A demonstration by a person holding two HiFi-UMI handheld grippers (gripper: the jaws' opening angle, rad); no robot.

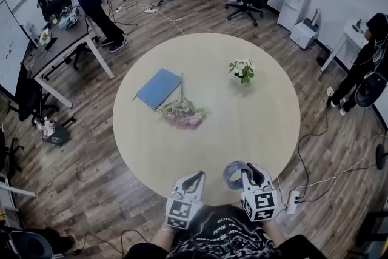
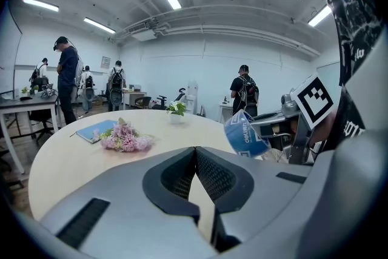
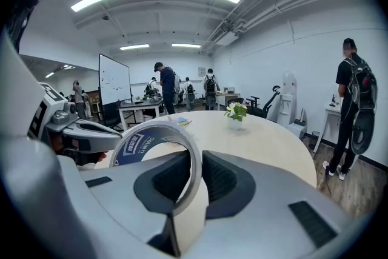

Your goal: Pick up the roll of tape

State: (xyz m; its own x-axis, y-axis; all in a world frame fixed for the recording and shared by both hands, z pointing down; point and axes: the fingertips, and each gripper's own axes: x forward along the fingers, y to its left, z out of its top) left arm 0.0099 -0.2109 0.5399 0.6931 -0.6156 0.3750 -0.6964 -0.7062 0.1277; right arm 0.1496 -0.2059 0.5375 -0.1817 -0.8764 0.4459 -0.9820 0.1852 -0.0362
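Thin blue-printed tape ring (image 3: 138,144) pinched edge-on in R gripper (image 3: 195,162); L gripper (image 2: 195,153) closed, empty.

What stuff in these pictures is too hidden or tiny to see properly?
Right gripper view: lower half of the roll of tape, behind the right tool.
Head view: any writing on the blue notebook, too small.
Left gripper view: the tape's bottom edge, blocked by the left tool.

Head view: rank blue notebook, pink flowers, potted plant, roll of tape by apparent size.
1. Blue notebook
2. Pink flowers, only slightly smaller than the notebook
3. Potted plant and roll of tape look alike. The tape is nearer the camera, so I'm not ranking those two.
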